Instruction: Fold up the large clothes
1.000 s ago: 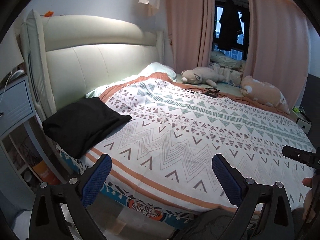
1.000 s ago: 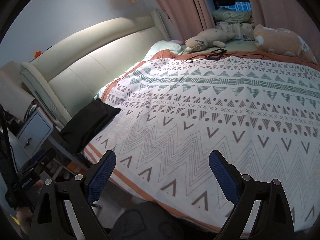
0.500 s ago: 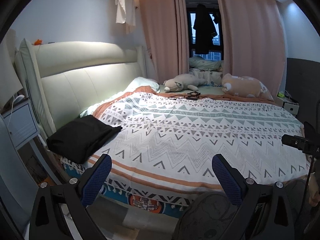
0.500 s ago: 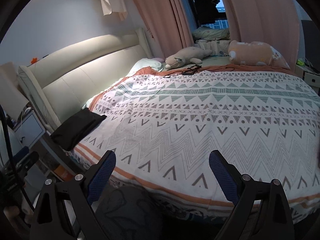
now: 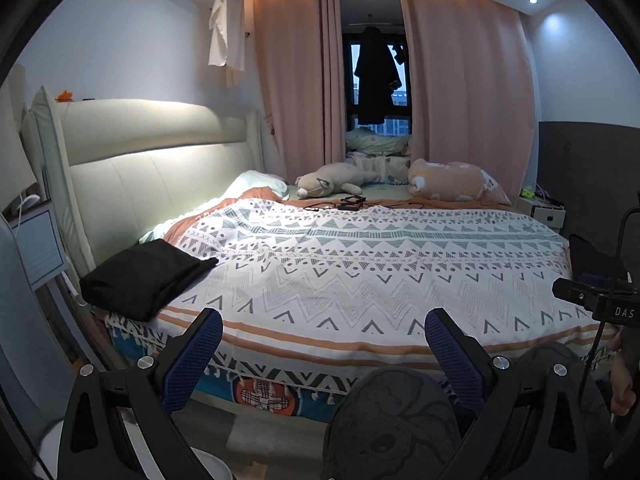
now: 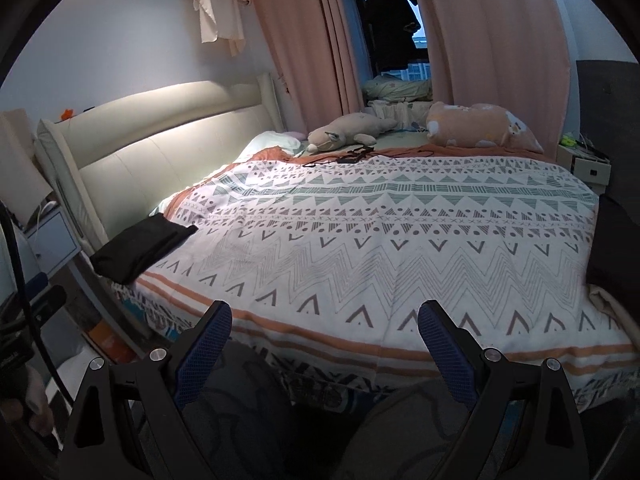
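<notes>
Our left claw and right claw were spread wide, empty. A folded black garment lay at the bed's near-left edge; the rest lay open.

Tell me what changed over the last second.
Both tongs, left and right, drew back and tilted up from the bed, so more of the room shows. Both stayed open and empty. The folded black garment stayed at the bed's corner.

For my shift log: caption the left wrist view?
Open left gripper hangs off the bed's near edge; folded black garment lies by the headboard.
</notes>
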The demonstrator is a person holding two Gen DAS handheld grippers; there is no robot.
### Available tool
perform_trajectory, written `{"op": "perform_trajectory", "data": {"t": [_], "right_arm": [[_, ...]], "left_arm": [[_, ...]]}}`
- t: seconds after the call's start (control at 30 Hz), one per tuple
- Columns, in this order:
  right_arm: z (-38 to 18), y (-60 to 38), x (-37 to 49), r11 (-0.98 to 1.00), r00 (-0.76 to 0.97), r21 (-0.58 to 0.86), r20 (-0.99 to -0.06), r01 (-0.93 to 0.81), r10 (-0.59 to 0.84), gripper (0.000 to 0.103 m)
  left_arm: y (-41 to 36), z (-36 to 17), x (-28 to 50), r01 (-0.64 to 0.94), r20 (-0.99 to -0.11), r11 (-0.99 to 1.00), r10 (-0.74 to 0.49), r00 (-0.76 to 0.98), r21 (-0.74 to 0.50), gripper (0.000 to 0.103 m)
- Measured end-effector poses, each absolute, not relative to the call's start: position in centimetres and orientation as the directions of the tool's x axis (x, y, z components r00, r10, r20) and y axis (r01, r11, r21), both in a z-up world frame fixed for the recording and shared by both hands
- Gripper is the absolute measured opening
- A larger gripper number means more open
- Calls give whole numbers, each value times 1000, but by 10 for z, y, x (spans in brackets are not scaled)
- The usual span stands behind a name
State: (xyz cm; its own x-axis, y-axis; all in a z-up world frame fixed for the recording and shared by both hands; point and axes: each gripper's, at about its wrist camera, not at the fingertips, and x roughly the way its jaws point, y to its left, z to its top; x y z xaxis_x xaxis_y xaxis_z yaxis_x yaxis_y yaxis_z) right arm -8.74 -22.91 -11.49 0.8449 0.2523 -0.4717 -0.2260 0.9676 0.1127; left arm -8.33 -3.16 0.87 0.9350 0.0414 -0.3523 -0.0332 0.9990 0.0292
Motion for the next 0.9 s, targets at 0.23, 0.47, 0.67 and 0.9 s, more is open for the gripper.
{"op": "perform_trajectory", "data": {"t": [0.23,0.47,0.67,0.9], "right_arm": [[-114,-232,-108,974,861,91,-457,-207,225,95],[-114,-232,-111,975,864,98,-451,-202,224,95],[-114,-236,-111,975,867,106,-447,-194,221,95],[-113,-239,-110,976,869,108,-446,-187,216,95]], "left_arm": [[-28,9,-99,-43,-330,999,39,943,-7,102],[-28,10,-103,-59,-317,998,57,947,3,102],[-28,9,-102,-52,-320,999,47,946,-7,102],[-31,7,-99,-35,-328,999,28,944,-14,102]]}}
